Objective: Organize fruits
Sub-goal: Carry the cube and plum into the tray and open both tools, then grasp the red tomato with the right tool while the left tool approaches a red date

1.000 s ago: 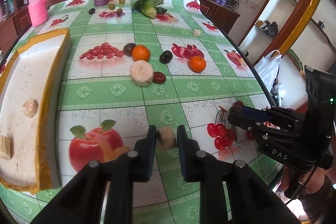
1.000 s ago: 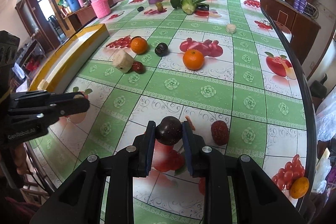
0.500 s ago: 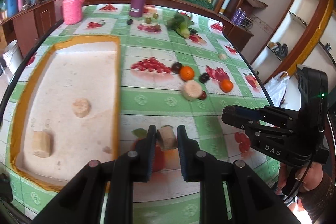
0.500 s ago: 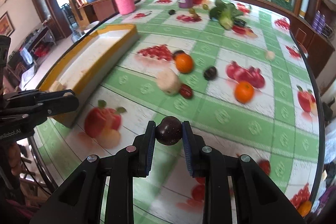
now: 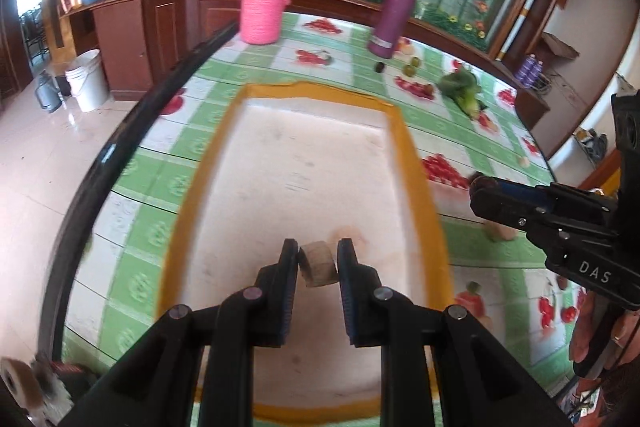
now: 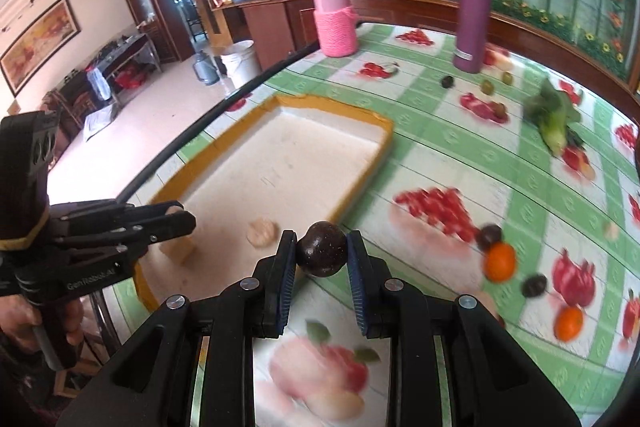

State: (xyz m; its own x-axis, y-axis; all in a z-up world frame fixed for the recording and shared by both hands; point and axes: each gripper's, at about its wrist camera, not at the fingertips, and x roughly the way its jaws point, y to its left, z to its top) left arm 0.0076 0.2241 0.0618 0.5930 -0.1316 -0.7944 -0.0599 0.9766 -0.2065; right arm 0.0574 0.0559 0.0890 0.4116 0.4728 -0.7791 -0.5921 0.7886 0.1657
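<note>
My left gripper is shut on a small tan fruit piece and holds it above the near part of the white tray with the yellow rim. My right gripper is shut on a dark round plum, over the table just right of the tray's rim. In the right wrist view the left gripper is at the tray's near left, over a tan block. A pale fruit piece lies in the tray.
Two oranges and two dark plums lie on the fruit-print tablecloth to the right. A purple bottle, a pink jar, leafy greens and small fruits stand farther back. The table edge runs along the tray's left side.
Both grippers have swung left with their loads. The left gripper has come over the tray, and the right gripper has come up to the tray's right rim.
</note>
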